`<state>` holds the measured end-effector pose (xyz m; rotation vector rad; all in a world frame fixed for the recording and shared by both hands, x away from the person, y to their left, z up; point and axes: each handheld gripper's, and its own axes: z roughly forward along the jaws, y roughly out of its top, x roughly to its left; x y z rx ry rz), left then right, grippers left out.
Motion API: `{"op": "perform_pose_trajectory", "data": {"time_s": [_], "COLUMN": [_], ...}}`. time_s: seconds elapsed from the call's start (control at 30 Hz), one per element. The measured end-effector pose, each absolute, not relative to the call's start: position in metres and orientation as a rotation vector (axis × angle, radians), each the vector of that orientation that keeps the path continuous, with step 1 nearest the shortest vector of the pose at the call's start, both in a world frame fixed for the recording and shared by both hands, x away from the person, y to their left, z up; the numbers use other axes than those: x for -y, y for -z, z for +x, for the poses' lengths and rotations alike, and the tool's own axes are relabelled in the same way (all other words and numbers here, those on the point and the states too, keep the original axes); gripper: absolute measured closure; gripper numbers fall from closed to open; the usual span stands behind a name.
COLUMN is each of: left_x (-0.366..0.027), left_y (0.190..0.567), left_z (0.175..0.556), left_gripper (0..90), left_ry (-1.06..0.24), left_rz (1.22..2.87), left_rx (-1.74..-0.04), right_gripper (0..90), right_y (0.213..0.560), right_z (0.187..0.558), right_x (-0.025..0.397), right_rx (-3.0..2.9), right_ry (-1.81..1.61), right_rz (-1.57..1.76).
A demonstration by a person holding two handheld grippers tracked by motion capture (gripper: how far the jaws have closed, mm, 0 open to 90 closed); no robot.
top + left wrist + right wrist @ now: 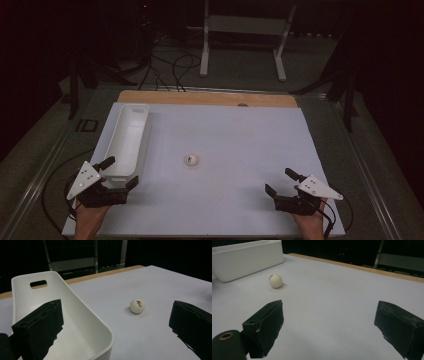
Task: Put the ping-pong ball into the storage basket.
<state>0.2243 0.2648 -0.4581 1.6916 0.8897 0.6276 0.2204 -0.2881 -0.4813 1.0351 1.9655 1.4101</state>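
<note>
White sheet (225, 200) covers the table; a strip of bare wood (200, 97) shows along the far edge.

Ball (192, 159): small, white, dark print on it. Sits on the sheet near the middle, touching nothing. Right of the bin, well apart from both grippers.

Bin (125, 137): long, white, empty, lying along the left side of the sheet. Handle slot cut through its far end wall.

Left gripper (119, 172): at the near left corner, held by a hand (90, 215). Jaws wide apart, gripping nothing. In the left gripper view one jaw hangs over the inside of the bin's near end, the other over bare sheet outside it, so the jaws straddle the bin's right wall; contact with the bin cannot be judged.

Right gripper (281, 182): at the near right, held by a hand (310, 225). Jaws wide apart, nothing between them but sheet. In the right gripper view the ball lies ahead and left of the jaws, the bin beyond it.

Dark floor, cables (170, 70) and a white frame (245, 35) past the table.
</note>
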Motion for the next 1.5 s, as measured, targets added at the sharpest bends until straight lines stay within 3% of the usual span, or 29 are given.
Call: {"op": "perform_pose_trajectory", "data": {"time_s": [1.5], "left_x": [-0.243], "left_y": [0.430], "left_z": [0.240], "left_gripper": [0.0], "left_ry": [-0.590], "left_rz": [1.785], "left_rx": [-0.883], "right_gripper": [8.2], "right_y": [0.484], "right_z": [0.221], "right_x": [0.286], "right_rx": [-1.980], "right_ry": [-1.375], "right_rz": [1.035]}}
